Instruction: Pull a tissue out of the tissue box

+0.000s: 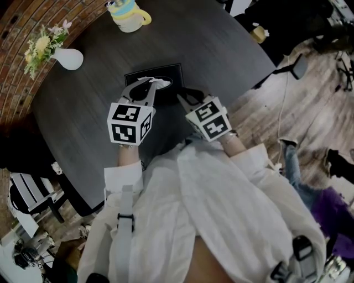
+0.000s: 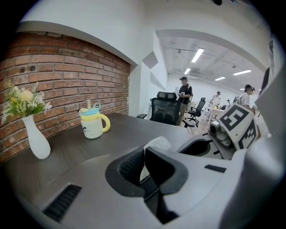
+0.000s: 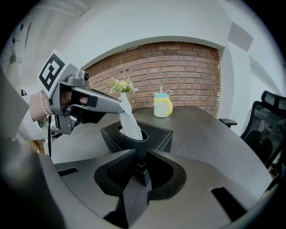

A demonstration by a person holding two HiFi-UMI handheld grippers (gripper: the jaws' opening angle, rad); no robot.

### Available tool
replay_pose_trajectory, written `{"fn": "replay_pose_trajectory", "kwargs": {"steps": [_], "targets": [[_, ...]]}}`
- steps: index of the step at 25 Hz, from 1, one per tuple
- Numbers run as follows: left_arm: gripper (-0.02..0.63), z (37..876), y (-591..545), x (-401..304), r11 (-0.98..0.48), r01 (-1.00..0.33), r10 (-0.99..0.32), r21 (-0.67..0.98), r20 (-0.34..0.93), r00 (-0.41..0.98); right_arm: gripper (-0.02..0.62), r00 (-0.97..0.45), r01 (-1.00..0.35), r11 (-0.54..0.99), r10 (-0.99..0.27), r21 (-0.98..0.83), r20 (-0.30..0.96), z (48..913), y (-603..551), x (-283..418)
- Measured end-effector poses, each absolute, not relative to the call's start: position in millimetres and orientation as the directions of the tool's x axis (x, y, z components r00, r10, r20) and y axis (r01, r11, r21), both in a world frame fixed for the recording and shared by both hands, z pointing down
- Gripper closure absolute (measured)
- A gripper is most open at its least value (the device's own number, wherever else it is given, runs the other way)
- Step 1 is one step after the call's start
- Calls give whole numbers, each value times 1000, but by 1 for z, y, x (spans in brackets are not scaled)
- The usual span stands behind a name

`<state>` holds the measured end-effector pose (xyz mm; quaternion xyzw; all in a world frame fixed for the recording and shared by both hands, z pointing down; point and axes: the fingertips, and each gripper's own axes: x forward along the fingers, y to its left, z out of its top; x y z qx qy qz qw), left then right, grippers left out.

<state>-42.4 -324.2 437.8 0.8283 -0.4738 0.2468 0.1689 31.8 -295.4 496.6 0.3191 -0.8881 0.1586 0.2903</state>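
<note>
The left claw point(image 2: 144, 154), closed on the tissue point(image 3: 129, 123), should pull straight up from the tissue box point(image 3: 157, 134) while the right claw point(image 3: 140, 157) clamps its corner.

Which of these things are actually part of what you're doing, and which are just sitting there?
In use:
- tissue, pinched by the left gripper
- tissue box, its corner gripped by the right gripper

Just lying about:
- vase of flowers
- yellow mug
- office chair beyond the table
</note>
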Motion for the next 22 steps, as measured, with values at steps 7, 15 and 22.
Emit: {"fn": "replay_pose_trajectory", "kwargs": {"steps": [7, 15, 22], "targets": [[597, 430, -327, -45, -478, -877, -722, 50, 546, 425, 540, -630, -656, 748, -473, -96, 616, 497, -295, 32], [597, 424, -329, -46, -480, -876, -730, 39, 536, 424, 540, -628, -658, 747, -473, -97, 618, 496, -295, 32], [597, 414, -335, -48, -486, -873, -742, 36, 511, 434, 540, -626, -663, 742, -476, -100, 618, 496, -296, 32]]}}
